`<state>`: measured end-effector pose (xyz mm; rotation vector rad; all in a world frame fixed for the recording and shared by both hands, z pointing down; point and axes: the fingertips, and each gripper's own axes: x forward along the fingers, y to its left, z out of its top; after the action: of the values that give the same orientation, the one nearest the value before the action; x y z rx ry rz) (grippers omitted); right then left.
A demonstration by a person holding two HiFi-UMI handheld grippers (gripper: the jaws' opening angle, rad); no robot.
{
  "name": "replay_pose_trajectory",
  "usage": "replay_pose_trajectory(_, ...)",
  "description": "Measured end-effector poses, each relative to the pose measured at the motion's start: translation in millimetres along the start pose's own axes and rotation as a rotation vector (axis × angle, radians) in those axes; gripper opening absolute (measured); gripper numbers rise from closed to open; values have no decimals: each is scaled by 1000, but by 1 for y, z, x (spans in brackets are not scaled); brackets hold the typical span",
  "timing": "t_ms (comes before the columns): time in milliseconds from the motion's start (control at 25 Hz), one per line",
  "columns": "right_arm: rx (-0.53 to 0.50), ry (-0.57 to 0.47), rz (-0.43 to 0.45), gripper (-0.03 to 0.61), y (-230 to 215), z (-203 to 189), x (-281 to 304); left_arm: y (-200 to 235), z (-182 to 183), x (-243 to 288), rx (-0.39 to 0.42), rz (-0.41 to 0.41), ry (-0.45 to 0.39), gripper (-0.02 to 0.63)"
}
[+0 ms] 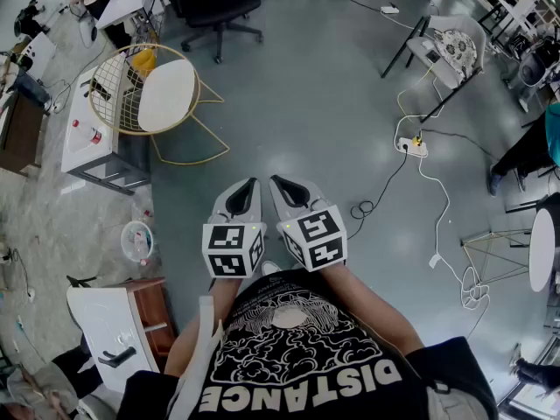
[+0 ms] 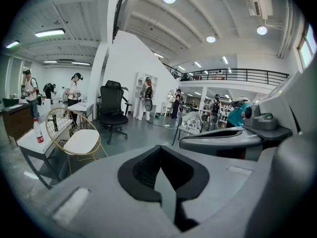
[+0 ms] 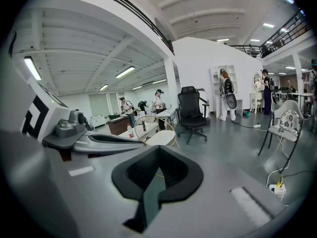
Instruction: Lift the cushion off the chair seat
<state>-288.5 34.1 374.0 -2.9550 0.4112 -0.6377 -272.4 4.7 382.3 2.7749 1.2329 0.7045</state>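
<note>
A patterned black-and-white cushion (image 1: 457, 51) lies on the seat of a light chair (image 1: 437, 59) at the far right of the floor. It also shows small in the left gripper view as the cushion (image 2: 192, 123) and in the right gripper view as the cushion (image 3: 290, 119). My left gripper (image 1: 252, 182) and right gripper (image 1: 274, 179) are held side by side close to my chest, far from that chair. Both point out over bare floor with jaws together and nothing between them. The left gripper (image 2: 161, 148) and right gripper (image 3: 158, 148) each look across the room.
A gold wire chair (image 1: 131, 86) with a white round seat (image 1: 168, 94) stands at the left beside a white table (image 1: 83, 143) with a bottle (image 1: 87, 132). A black office chair (image 1: 214, 3) is ahead. A power strip (image 1: 413, 145) and cables lie on the right floor. People stand at the back.
</note>
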Motion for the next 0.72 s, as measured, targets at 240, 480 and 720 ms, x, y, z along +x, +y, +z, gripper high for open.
replay_pose_trajectory(240, 25, 0, -23, -3, 4, -4, 7, 10, -7, -1, -6, -20, 7, -8)
replay_pose_trajectory(480, 33, 23, -20, -3, 0, -7, 17, 17, -10, 6, -27, -23, 17, -8)
replay_pose_trajectory(720, 39, 28, -7, -3, -18, -5, 37, 25, -6, 32, -23, -15, 31, -8)
